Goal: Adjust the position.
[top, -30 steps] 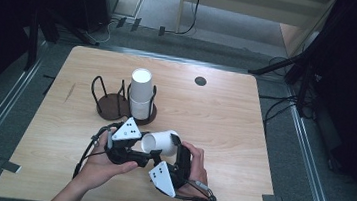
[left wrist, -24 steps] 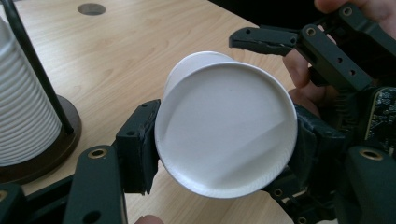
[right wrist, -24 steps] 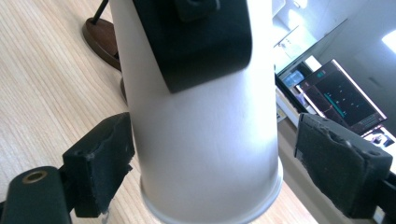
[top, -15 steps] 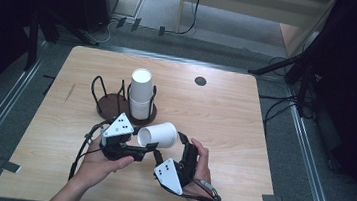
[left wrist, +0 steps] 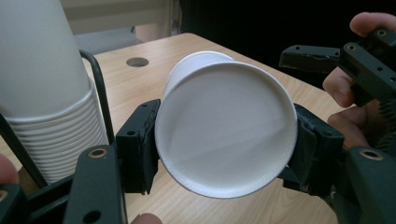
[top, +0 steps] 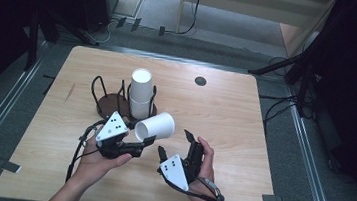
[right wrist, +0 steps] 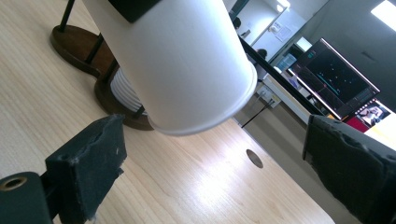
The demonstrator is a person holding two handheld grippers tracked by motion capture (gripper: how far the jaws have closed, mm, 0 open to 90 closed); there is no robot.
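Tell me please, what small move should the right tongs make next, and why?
Probably the right tongs should ease forward and close on the free, open end of the single paper cup. The left tongs already clamp that cup near its base, holding it sideways above the table, while the right jaws stand wide open just short of it, beside the cup stack in its holder.

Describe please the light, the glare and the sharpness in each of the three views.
High view: table evenly lit, surroundings very dark, all fairly sharp. Left gripper view: held cup sharp, its bottom softly shaded; cup stack slightly soft. Right gripper view: window glare on the tabletop, cup bright, near pads blurred.
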